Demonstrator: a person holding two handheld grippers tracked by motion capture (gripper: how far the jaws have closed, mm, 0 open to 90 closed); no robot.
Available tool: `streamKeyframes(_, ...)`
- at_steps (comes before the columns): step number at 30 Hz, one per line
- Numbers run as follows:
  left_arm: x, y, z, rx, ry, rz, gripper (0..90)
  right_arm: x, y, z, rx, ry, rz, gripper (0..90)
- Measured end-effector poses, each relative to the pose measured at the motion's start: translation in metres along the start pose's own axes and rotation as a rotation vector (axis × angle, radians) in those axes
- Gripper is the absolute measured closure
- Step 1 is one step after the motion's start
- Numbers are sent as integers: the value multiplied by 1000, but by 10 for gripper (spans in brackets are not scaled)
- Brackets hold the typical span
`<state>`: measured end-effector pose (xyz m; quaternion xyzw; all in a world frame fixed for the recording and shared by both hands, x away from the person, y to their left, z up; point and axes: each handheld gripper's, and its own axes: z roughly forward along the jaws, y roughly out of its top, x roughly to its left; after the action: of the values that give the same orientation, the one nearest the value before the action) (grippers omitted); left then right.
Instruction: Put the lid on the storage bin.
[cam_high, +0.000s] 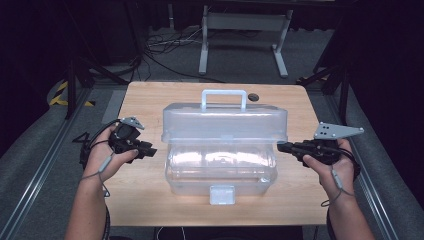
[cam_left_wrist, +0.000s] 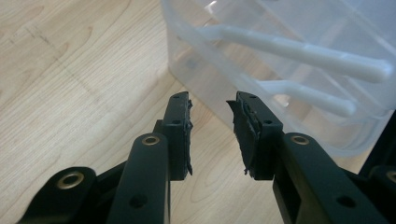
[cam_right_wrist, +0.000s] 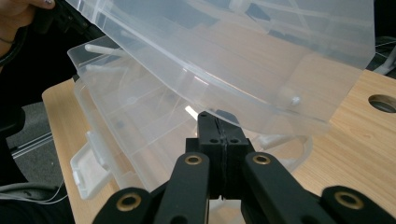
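A clear plastic toolbox (cam_high: 220, 167) stands in the middle of the wooden table (cam_high: 145, 100), its lid (cam_high: 225, 122) raised toward the back with a white handle (cam_high: 223, 95) on top. The front latch (cam_high: 222, 194) hangs open. My left gripper (cam_high: 150, 149) is open just left of the box, nothing between its jaws (cam_left_wrist: 212, 105); the box wall (cam_left_wrist: 280, 70) with white hinge arms lies just ahead. My right gripper (cam_high: 281, 146) is shut, its tip (cam_right_wrist: 212, 119) at the box's right end, right under the lid's lower edge (cam_right_wrist: 261, 107). I see nothing held in it.
A round hole (cam_high: 253, 96) sits in the table behind the box, seen too in the right gripper view (cam_right_wrist: 383, 102). A white metal stand (cam_high: 245, 30) and cables lie on the floor beyond. Bare tabletop flanks the box on both sides.
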<state>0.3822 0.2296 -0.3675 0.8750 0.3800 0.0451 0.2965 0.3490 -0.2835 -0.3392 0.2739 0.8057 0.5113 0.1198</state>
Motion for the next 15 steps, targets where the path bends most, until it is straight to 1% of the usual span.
streamKeyframes(9,10,-3,7,15,5,-25,653,3,-2,0,33,3,-10,900)
streamKeyframes(10,12,-3,9,24,10,-34,649,3,-3,1,44,6,-9,900)
streamKeyframes(12,12,-3,10,27,13,-35,648,3,-3,1,49,8,-9,900)
streamKeyframes(13,13,-3,10,31,13,-28,649,3,-4,2,60,12,-6,900)
streamKeyframes(14,13,-2,11,30,9,-32,649,3,-4,2,60,12,-6,900)
streamKeyframes(15,12,-1,11,30,7,-23,649,3,-5,2,68,16,-1,900)
